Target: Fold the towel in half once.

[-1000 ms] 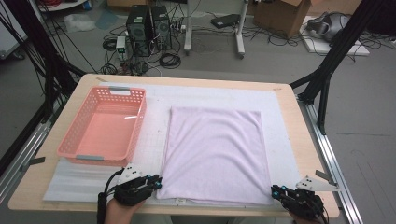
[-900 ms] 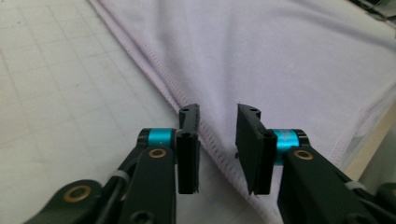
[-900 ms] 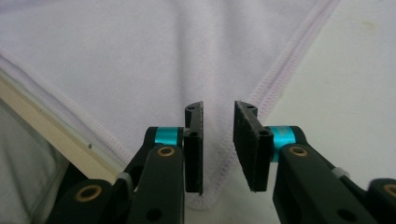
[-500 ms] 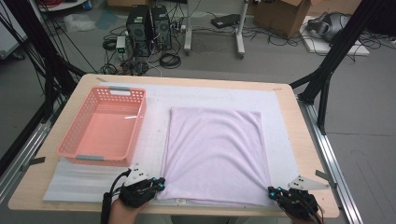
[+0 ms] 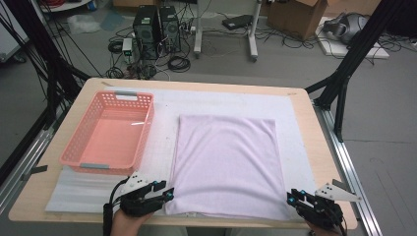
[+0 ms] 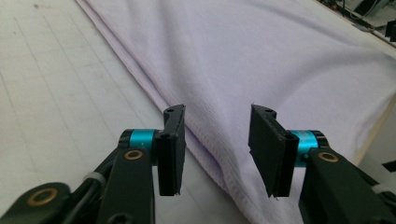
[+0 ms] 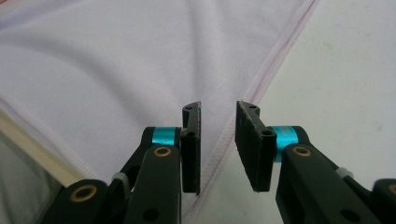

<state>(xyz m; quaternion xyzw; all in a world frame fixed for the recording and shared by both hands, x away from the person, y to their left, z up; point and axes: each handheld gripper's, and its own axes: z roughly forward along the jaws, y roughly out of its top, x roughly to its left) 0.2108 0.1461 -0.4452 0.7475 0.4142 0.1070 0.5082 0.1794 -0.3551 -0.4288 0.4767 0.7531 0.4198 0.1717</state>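
The left hand-held gripper [image 5: 168,194] sits at the near left corner of the folded lilac cloth [image 5: 227,164], its jaws having just parted to a moderate gap over the hem, pads clear. The right hand-held gripper [image 5: 291,197], at the near right corner, has likewise just opened, narrower, seemingly gripping nothing. The pink basket [image 5: 144,129] on the counter [image 5: 307,128] holds nothing.

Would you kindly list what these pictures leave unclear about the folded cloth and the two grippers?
- Pale lilac cloth: how many layers, high view; the top layer hides them.
- Cloth's near edge under the left gripper: cut off by the bottom edge, left gripper view.
- Hand holding the right gripper: cut off by the bottom edge, high view.
- Pink basket: near inside wall, high view, hidden by its rim.
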